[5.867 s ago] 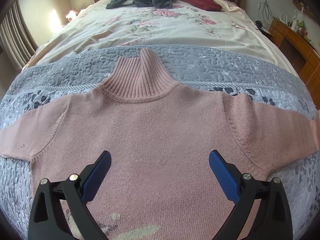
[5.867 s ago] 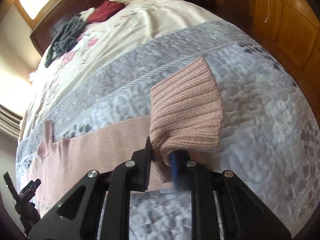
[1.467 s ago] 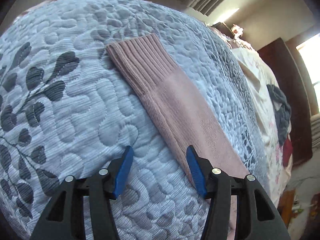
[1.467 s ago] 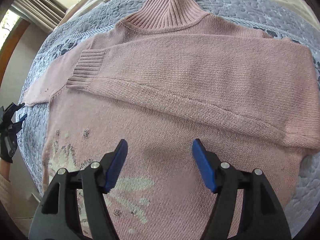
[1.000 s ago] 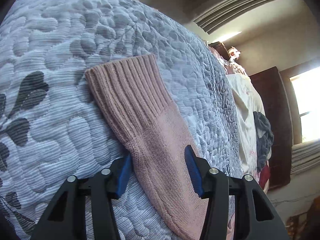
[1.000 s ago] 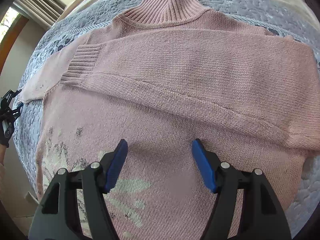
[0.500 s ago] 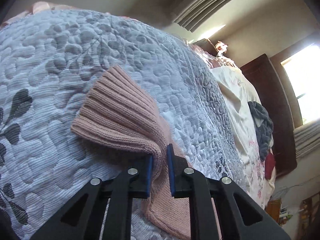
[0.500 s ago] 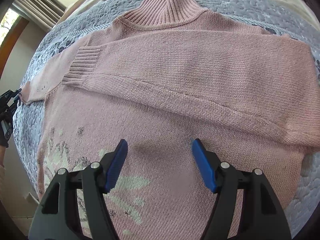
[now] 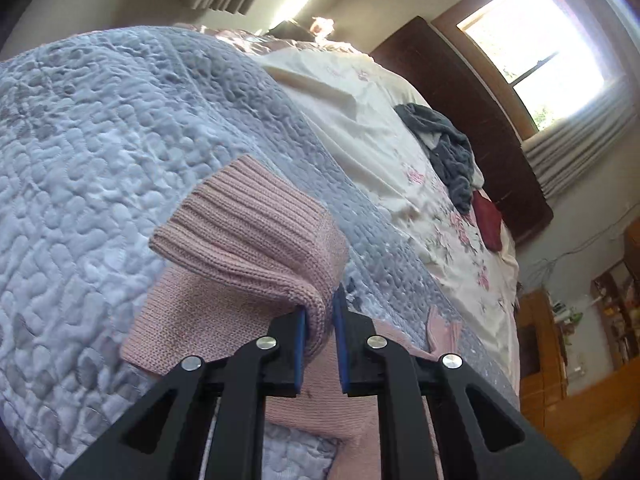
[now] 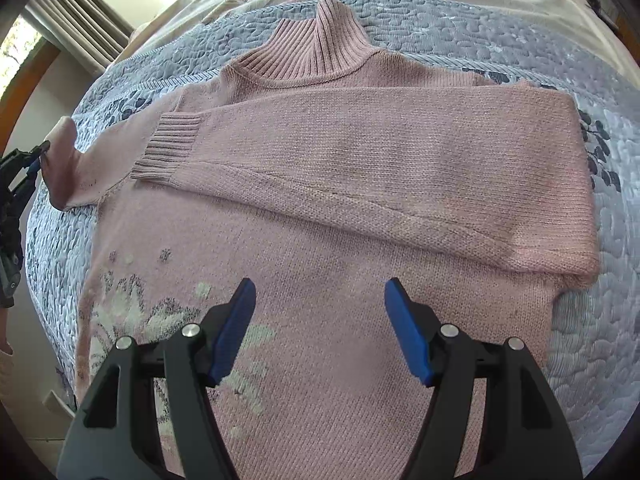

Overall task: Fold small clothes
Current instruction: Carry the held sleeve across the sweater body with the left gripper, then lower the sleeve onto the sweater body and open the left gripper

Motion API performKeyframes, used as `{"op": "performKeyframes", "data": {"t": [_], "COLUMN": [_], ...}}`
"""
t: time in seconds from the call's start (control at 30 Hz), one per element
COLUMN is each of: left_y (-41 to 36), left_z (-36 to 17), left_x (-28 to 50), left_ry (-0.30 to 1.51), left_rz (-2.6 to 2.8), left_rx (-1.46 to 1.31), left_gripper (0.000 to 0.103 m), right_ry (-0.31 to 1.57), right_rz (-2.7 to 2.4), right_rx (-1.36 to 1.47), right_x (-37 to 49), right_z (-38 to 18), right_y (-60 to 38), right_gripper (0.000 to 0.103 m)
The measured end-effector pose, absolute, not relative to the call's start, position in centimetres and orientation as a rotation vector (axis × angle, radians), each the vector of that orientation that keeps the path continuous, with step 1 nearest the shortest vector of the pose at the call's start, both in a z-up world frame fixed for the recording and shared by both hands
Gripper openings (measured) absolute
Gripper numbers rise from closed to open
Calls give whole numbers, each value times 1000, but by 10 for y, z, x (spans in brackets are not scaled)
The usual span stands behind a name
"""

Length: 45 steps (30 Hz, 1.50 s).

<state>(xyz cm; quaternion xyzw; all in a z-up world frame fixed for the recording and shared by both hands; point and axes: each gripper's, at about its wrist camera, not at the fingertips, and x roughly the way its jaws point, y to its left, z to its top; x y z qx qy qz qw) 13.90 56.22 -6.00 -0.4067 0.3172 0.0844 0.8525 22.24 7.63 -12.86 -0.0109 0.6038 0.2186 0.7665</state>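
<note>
**Left claw clamped on sleeve cuff, right claw spread over sweater body**

Bed (image 10: 592,360): I see the grey quilted cover filling both views, with a cream floral sheet (image 9: 360,120) further up toward the dark headboard (image 9: 460,120). A grey garment (image 9: 448,152) and a dark red one (image 9: 488,220) lie on that sheet, well apart from the work.

Pink sweater (image 10: 360,360): it lies flat on the quilt, ribbed turtleneck collar (image 10: 320,48) pointing away from my right camera. 1 sleeve is folded across the chest, its ribbed cuff (image 10: 168,148) resting near the opposite shoulder. A pale flower pattern (image 10: 128,316) shows on the lower front. Knit looks smooth on the body; a long ridge runs along the folded sleeve's lower edge.

Other sleeve (image 9: 224,320): it reaches out to the sweater's far side. Its ribbed end (image 9: 248,224) is raised off the quilt and doubled back over the sleeve.

Left gripper (image 9: 320,320): I have it low, tilted along the quilt, its 2 blue pads pinched together on a fold of the sleeve just behind the ribbing. In the right view it shows at the frame's left edge (image 10: 36,156), touching the lifted sleeve end.

Right gripper (image 10: 320,324): I hold it above the sweater's lower front, looking down toward the collar. Its fingers (image 10: 236,328) stand wide apart with nothing between them; whether they touch the knit I cannot tell.
</note>
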Motion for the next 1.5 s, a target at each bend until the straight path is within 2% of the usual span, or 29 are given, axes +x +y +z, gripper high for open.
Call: {"op": "performKeyframes", "data": {"t": [0.3, 0.6, 0.8, 0.97, 1.27, 1.5], "left_y": [462, 450, 450, 487, 527, 531], "left_z": [-87, -159, -129, -96, -130, -121], "left_x": [189, 185, 142, 114, 134, 124], "left_ry": [752, 925, 919, 898, 991, 924], "left_rz": [35, 62, -41, 84, 225, 191], "left_rx": [-840, -898, -920, -773, -656, -703], "left_gripper": [12, 14, 13, 13, 13, 13], "right_ry": [1329, 1353, 1369, 1358, 1376, 1398], "right_rz": [458, 451, 432, 441, 521, 655], "right_rx": [9, 28, 30, -17, 20, 119], "right_x": [222, 222, 223, 220, 233, 259], "right_z": [-137, -151, -148, -126, -108, -98], "right_y": [65, 59, 62, 72, 129, 202], "right_gripper": [67, 67, 67, 67, 67, 67]}}
